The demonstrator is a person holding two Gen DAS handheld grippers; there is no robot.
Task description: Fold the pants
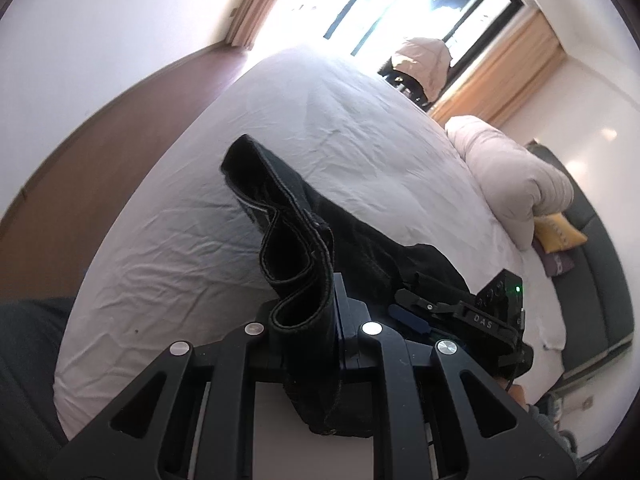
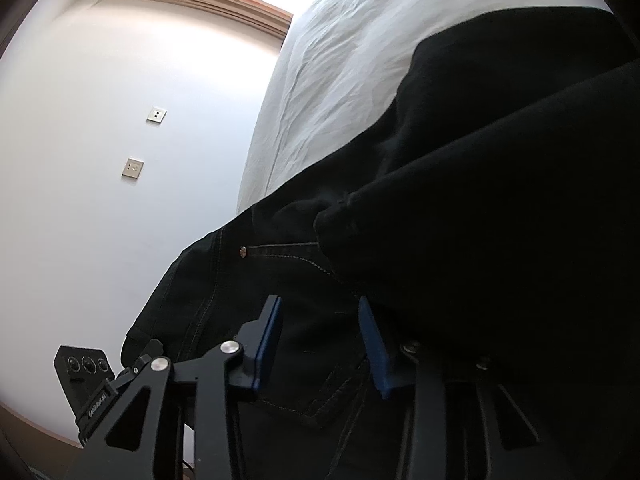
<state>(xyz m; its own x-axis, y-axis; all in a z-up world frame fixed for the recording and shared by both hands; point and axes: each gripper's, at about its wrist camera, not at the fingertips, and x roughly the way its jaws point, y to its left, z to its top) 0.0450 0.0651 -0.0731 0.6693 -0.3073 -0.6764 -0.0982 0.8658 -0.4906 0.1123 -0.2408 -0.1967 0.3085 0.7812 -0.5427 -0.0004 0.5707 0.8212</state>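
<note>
On the white bed (image 1: 360, 168) lie the black pants (image 1: 360, 240), one end raised, probably to start a fold. Left gripper (image 1: 308, 320) is clamped on the waistband (image 1: 296, 248). Right gripper (image 2: 320, 340) has denim between its blue pads (image 2: 270, 340); can't tell if they pinch yet. No containers visible.

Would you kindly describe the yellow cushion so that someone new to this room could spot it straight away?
Start at the bed with its wrinkled white sheet, and follow its right side to the bulky pale duvet rolled up near the headboard. The yellow cushion is tucked just below that roll, above a purple cushion; it is the only bright, mustard-coloured thing there.
</note>
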